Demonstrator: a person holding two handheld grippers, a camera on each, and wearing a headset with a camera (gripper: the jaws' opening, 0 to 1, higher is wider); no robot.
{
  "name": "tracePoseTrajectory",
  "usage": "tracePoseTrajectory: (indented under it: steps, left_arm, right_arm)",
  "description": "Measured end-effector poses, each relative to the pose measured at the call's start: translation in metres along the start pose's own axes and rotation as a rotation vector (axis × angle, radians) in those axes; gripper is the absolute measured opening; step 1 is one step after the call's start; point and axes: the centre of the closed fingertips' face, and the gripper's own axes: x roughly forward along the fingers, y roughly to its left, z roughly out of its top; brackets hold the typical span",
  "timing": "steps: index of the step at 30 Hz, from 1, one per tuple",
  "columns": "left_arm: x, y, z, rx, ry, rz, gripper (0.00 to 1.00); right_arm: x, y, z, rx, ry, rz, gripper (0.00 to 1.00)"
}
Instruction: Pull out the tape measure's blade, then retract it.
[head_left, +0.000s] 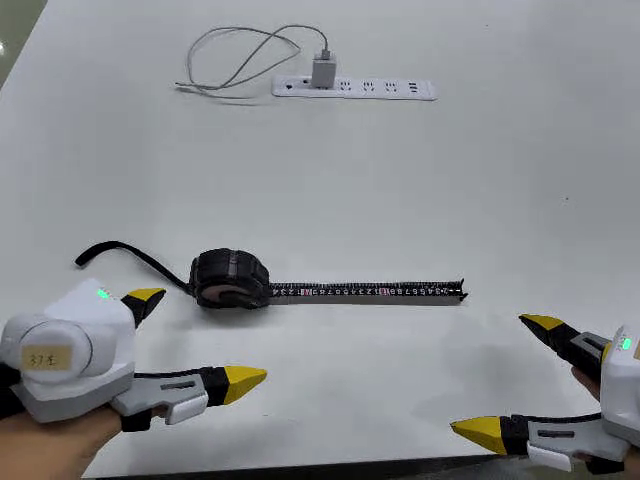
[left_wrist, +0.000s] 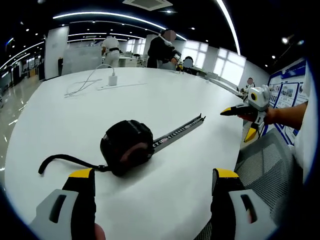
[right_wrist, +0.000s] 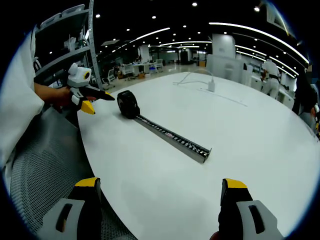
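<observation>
Holding my left tongs and right tongs spread and empty, I am judging the pull done: the round black tape measure is lying on the white tabletop, dark blade extended, retraction remaining.

Beyond left gripper's spread jaws, tape measure, blade out, apparently untouched.
</observation>
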Motion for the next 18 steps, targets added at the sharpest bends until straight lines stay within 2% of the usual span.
tracePoseTrajectory:
  steps: [8, 11, 12, 18]
  left_arm:
    - [0.015, 0.005, 0.011, -0.011, 0.0, 0.01, 0.95]
    - [0.019, 0.007, 0.011, -0.039, 0.0, 0.015, 0.91]
    - [0.019, 0.008, 0.013, -0.054, -0.012, 0.019, 0.91]
    - [0.025, 0.007, 0.019, -0.071, -0.021, 0.035, 0.91]
  right_arm:
    - [0.002, -0.001, 0.002, 0.002, -0.003, 0.0, 0.99]
    - [0.002, -0.001, 0.002, 0.002, -0.003, -0.001, 0.99]
    - [0.002, -0.001, 0.002, 0.003, -0.004, -0.001, 0.99]
    - [0.003, -0.003, 0.0, 0.004, -0.002, -0.001, 0.99]
